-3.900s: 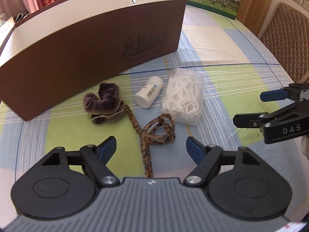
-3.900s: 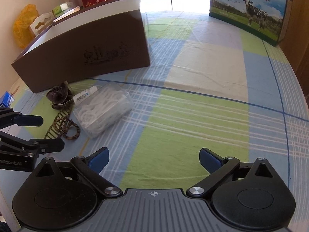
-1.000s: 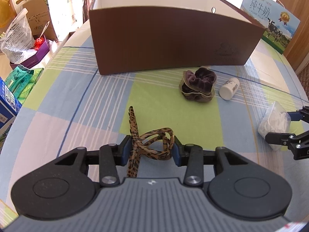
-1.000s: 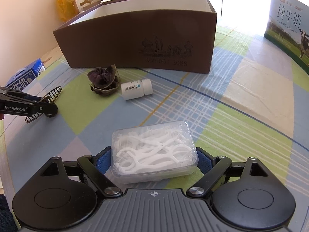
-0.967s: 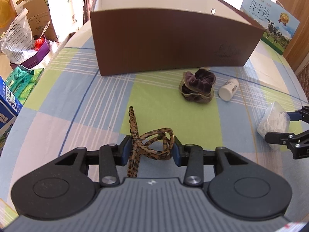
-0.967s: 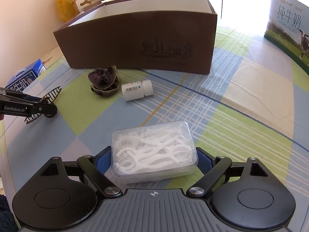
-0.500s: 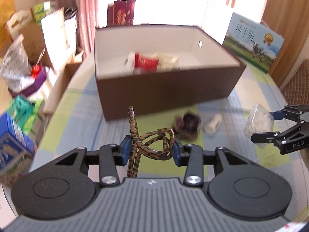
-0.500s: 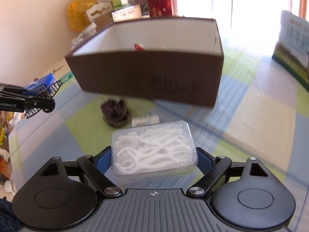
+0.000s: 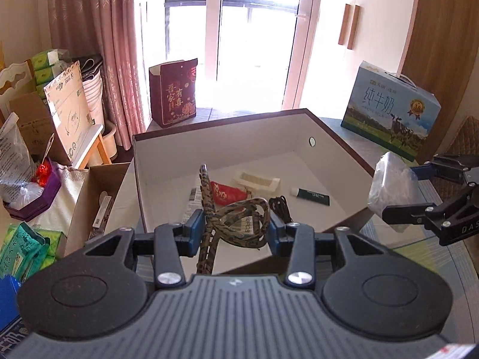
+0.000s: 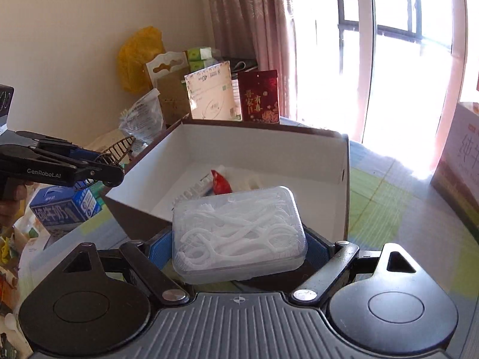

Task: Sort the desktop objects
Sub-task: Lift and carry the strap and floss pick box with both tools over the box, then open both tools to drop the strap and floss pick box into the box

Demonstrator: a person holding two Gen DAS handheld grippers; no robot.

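Observation:
My left gripper is shut on a leopard-print hair clip and holds it in the air over the near wall of the open brown box. My right gripper is shut on a clear plastic box of white floss picks, raised above the near edge of the same brown box. In the left wrist view the right gripper with the floss box hangs at the box's right side. In the right wrist view the left gripper holds the clip at the box's left side.
The box holds a red packet, a white flat pack, a dark green tube and a black cord. A milk carton stands on the checked tablecloth at right. Bags and cartons crowd the floor at left.
Both grippers have risen from the table with their objects and moved forward to the box, so its inside now shows. The scrunchie and white bottle have dropped out of view.

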